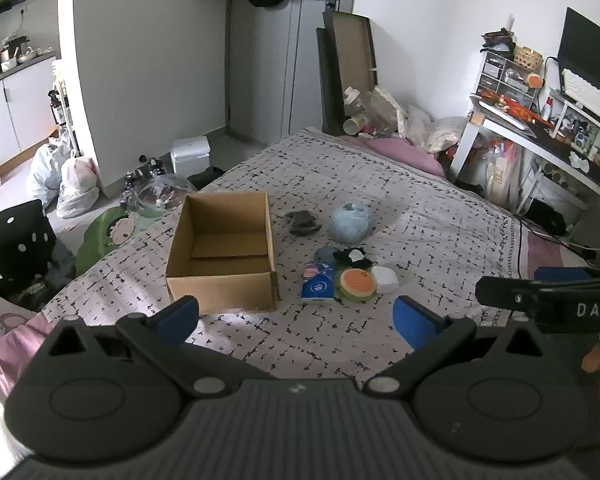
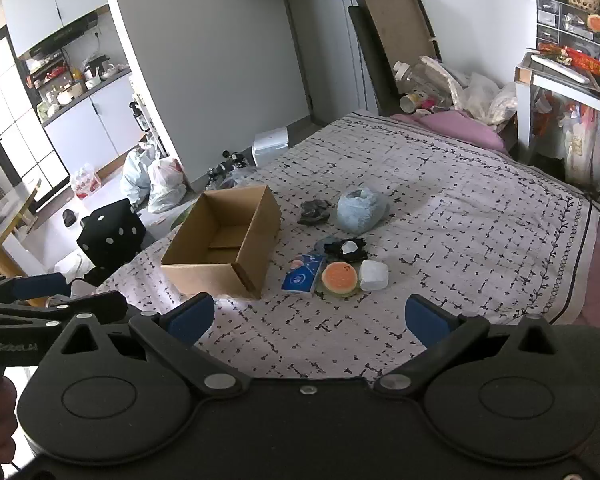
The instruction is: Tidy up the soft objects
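two hand-held grippers hover over a patterned bedspread (image 1: 420, 216) at what looks like the start of the sorting job. in the left wrist view the left gripper (image 1: 296, 318) sits at the bottom of the frame, its blue pads spread wide and holding nothing; in the right wrist view the right gripper (image 2: 310, 318) is likewise released and empty, low in the frame.

the open cardboard box (image 1: 224, 248) stands left of centre on the bed, and nothing can be seen inside it. the soft things lie in a loose group just right of it: a pale blue plush slipper (image 1: 351, 222) and a dark crumpled cloth (image 1: 302, 222) farther back, then nearer the camera a blue tissue pack (image 1: 318, 282), an orange-and-green squishy toy (image 1: 357, 283) and a white foam block (image 1: 386, 279) side by side, with a small black-and-white bundle (image 1: 354, 258) behind them.

judging from this layout, no item has yet been lifted. the next move likely calls for one gripper to reach forward and down to the nearest piece, close gently on it, then carry it left over the box rim.

readable writing is scant: the letters "das" show on the right gripper's body at the right edge of the left wrist view, and a faint mark on the left gripper's body at the left edge of the right wrist view is too blurred to read. the tissue pack's print is illegible.
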A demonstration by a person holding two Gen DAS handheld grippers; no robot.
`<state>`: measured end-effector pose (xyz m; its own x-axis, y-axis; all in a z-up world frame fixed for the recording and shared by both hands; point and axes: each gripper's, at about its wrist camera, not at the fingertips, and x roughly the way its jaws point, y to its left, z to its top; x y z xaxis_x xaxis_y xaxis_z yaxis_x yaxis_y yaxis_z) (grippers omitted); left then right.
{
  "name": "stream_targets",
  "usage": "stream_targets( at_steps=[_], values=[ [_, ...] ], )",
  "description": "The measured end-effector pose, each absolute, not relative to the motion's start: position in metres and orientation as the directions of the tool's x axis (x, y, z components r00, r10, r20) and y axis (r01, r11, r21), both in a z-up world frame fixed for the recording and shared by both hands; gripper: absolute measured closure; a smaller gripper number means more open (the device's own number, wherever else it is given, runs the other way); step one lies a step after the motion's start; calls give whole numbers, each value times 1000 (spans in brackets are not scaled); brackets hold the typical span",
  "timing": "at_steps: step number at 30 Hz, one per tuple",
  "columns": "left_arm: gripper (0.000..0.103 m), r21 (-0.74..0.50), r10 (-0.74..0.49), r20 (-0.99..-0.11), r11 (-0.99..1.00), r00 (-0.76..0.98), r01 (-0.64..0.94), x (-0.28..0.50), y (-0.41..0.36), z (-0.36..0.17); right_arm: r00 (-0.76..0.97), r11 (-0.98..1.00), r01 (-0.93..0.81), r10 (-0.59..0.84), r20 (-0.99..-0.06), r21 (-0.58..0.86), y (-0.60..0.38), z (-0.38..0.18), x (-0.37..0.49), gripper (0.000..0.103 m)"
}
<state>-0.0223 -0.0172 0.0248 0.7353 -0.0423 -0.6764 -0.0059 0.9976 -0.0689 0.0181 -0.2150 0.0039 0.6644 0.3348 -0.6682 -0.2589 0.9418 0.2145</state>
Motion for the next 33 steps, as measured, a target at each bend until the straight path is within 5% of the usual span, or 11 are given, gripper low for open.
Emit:
stream_targets(
  at_steps=[33],
  values=[
    [0, -78, -43, -695, 997, 718, -16, 4, -18, 14, 661, 945, -235, 326, -676, 226, -222, -2, 39, 0]
  ],
)
